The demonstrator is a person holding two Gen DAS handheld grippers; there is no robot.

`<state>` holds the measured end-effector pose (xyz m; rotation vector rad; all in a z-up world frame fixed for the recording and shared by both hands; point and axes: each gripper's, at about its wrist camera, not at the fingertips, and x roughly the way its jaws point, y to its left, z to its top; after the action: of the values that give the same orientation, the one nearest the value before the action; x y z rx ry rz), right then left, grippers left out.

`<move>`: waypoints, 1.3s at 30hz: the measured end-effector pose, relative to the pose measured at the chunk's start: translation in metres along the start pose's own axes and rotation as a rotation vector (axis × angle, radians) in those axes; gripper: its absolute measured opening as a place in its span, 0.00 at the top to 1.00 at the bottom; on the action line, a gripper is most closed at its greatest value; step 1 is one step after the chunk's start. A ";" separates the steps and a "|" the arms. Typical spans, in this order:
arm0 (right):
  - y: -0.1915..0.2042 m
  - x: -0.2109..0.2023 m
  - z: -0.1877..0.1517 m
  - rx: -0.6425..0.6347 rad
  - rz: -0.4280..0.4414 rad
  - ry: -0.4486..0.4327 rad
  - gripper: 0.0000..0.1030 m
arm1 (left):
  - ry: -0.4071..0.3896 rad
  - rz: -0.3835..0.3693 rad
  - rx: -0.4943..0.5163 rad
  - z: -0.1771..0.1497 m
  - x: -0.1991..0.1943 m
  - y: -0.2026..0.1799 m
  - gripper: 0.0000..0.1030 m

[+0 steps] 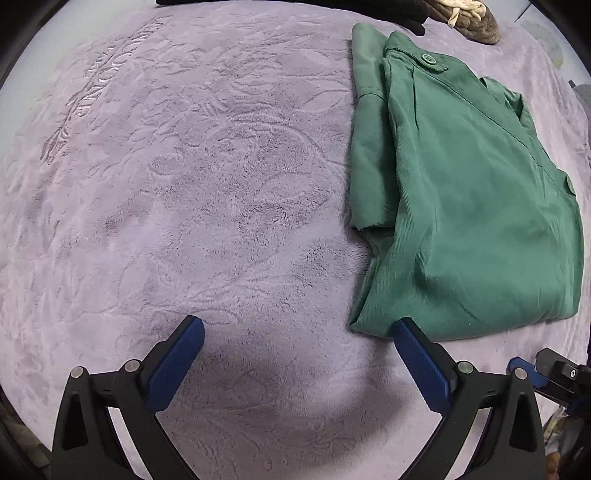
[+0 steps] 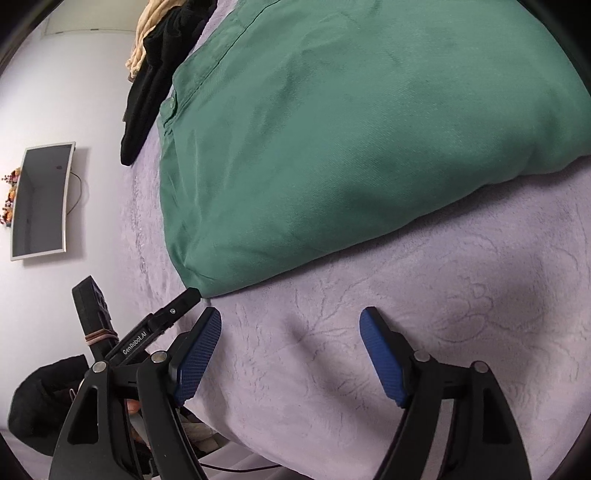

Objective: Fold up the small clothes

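Observation:
A green garment (image 1: 469, 192) lies folded into a rough rectangle on the lilac plush blanket (image 1: 207, 206), with a buttoned tab near its far edge. My left gripper (image 1: 299, 328) points down at the blanket beside the garment's near left corner, open wide, with nothing between its blue pads; its right fingertip (image 1: 404, 328) sits at the cloth's corner. In the right wrist view the same garment (image 2: 351, 140) fills the upper part. My right gripper (image 2: 291, 321) hovers over bare blanket just short of the garment's edge, open and empty. The left gripper's finger (image 2: 184, 301) shows at the garment's corner there.
A black garment (image 2: 155, 74) and a cream one (image 2: 144, 40) are piled past the green one. A brown furry thing (image 1: 476, 20) lies at the far edge. A wall-mounted screen (image 2: 40, 199) hangs beyond the bed, and a dark bundle (image 2: 44, 402) sits low on the left.

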<state>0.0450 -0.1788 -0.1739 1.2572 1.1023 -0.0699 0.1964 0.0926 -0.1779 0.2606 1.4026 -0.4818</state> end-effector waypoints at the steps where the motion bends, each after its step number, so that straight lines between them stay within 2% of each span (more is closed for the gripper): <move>1: 0.000 0.000 0.002 0.012 0.023 -0.009 0.22 | -0.005 -0.015 -0.007 -0.001 0.002 0.003 0.00; 6: -0.008 0.011 0.014 0.128 0.167 -0.062 0.22 | -0.013 -0.096 -0.046 0.009 0.004 0.012 0.00; 9: -0.010 0.024 0.021 0.161 0.239 -0.058 0.22 | -0.015 -0.151 -0.074 0.016 0.005 0.016 0.00; 17: -0.003 0.045 0.040 0.240 0.370 -0.094 0.21 | 0.009 -0.378 -0.219 0.029 0.004 0.016 0.00; 18: -0.004 0.045 0.041 0.259 0.398 -0.089 0.27 | 0.012 -0.408 -0.226 0.032 0.006 0.014 0.00; 19: -0.005 0.045 0.043 0.274 0.432 -0.081 0.51 | 0.016 -0.444 -0.230 0.036 0.008 0.013 0.00; 21: -0.003 0.043 0.047 0.273 0.422 -0.060 0.77 | 0.019 -0.502 -0.227 0.041 0.011 0.007 0.00; 25: 0.006 0.023 0.054 0.224 0.516 -0.078 0.82 | 0.045 -0.587 -0.206 0.051 0.016 -0.004 0.00; 29: 0.022 0.008 0.060 0.150 0.520 -0.093 0.82 | 0.047 -0.674 -0.186 0.072 0.018 -0.028 0.00; 32: 0.024 0.008 0.060 0.119 0.498 -0.082 0.82 | 0.043 -0.699 -0.159 0.088 0.019 -0.048 0.00; 34: 0.022 0.015 0.056 0.107 0.469 -0.056 0.82 | 0.051 -0.677 -0.141 0.093 0.023 -0.063 0.00; 39: -0.001 0.040 0.037 0.165 0.362 0.043 0.80 | 0.069 -0.497 -0.054 0.087 0.040 -0.087 0.00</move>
<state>0.0885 -0.1882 -0.2054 1.5954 0.9039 0.1431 0.2356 -0.0290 -0.1937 -0.1234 1.5467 -0.8468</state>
